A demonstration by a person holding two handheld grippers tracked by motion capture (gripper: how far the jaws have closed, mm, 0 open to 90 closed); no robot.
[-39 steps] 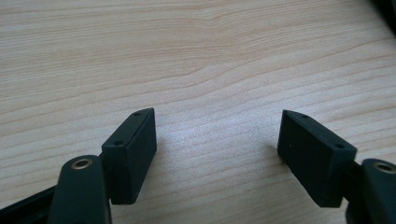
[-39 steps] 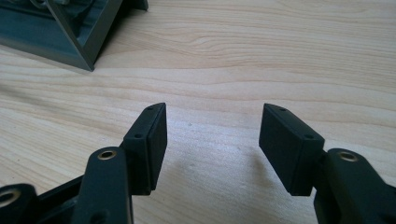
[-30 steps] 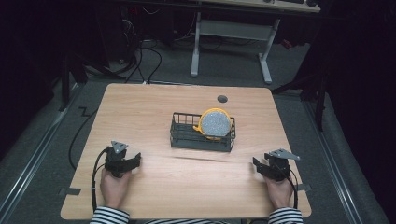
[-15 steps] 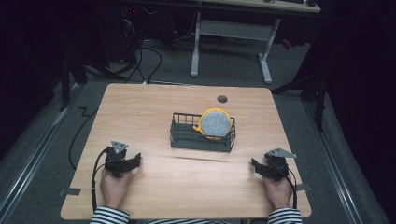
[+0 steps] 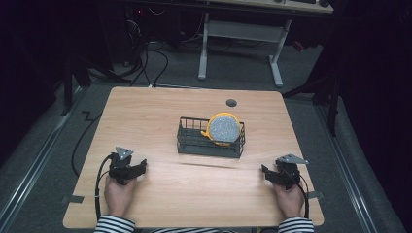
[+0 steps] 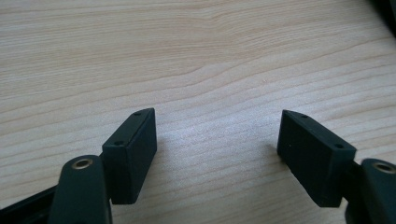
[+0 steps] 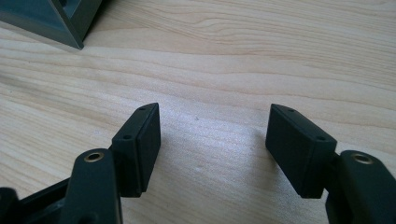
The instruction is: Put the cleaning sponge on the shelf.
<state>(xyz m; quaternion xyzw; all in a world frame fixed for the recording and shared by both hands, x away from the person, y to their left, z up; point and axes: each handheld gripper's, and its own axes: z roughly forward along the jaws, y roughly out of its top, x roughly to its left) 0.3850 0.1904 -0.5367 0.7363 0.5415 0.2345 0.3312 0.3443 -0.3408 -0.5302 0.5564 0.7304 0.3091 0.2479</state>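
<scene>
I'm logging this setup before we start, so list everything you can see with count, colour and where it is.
Table: one, light wood, middle of the high view.
Wire basket: one, dark grey, centre of the table.
Round plate: one, yellow rim with a speckled grey face, standing on edge in the basket's right end.
Round hole: one, dark, in the tabletop behind the basket.
Desk frame: one, white legs, on the floor beyond the table.
Cables: several, black, on the floor at far left.
Left gripper: one, black, near left of the table, open, holding nothing.
Right gripper: one, black, near right, open, holding nothing.
Sleeves: two, black-and-white striped, bottom edge.
</scene>
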